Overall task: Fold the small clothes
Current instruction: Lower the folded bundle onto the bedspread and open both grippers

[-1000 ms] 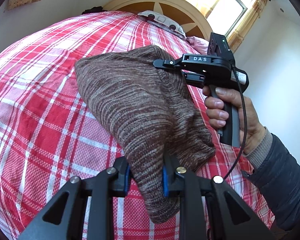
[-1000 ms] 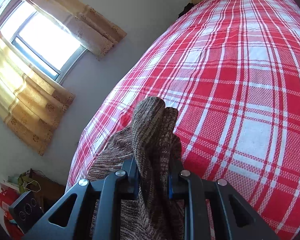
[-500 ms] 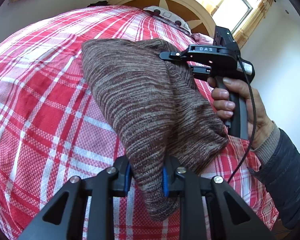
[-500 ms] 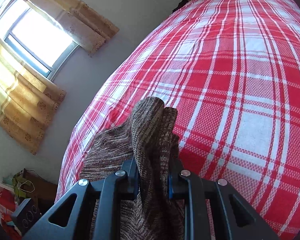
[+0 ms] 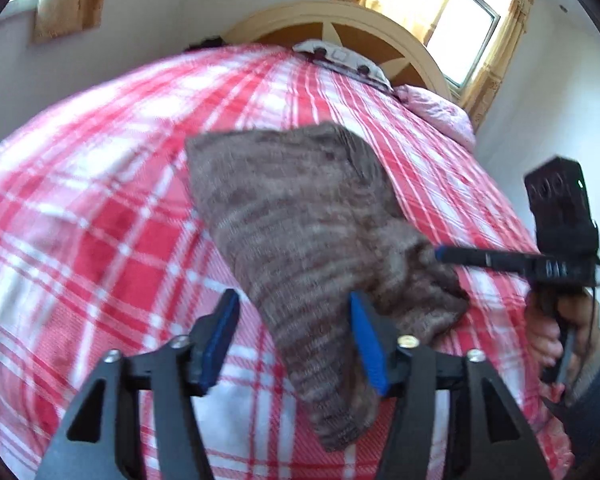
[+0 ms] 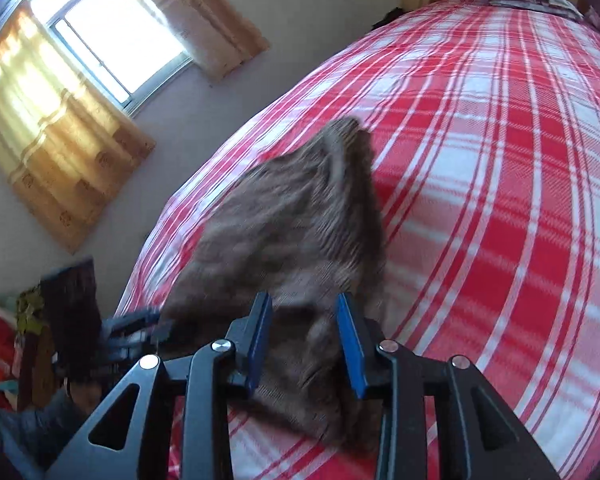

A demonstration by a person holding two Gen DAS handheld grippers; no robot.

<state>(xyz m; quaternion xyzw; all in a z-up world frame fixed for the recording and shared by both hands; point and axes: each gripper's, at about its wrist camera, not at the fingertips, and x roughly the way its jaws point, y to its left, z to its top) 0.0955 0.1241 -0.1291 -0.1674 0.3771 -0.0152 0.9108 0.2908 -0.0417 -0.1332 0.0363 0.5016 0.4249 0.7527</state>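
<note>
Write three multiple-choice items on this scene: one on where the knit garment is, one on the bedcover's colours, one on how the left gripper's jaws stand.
1. Where is the brown knit garment?
A. on the bed
B. on the floor
C. on the headboard

2. What colours is the plaid bedcover?
A. blue and yellow
B. red and white
C. green and black

3. How do the left gripper jaws stand?
A. clamped flat on the cloth
B. apart
C. out of view

Key: 1 A, it lies across the cover; 2 B, red and white checks show in both views; 3 B, the jaws are opening, with a gap beside the cloth between them.
</note>
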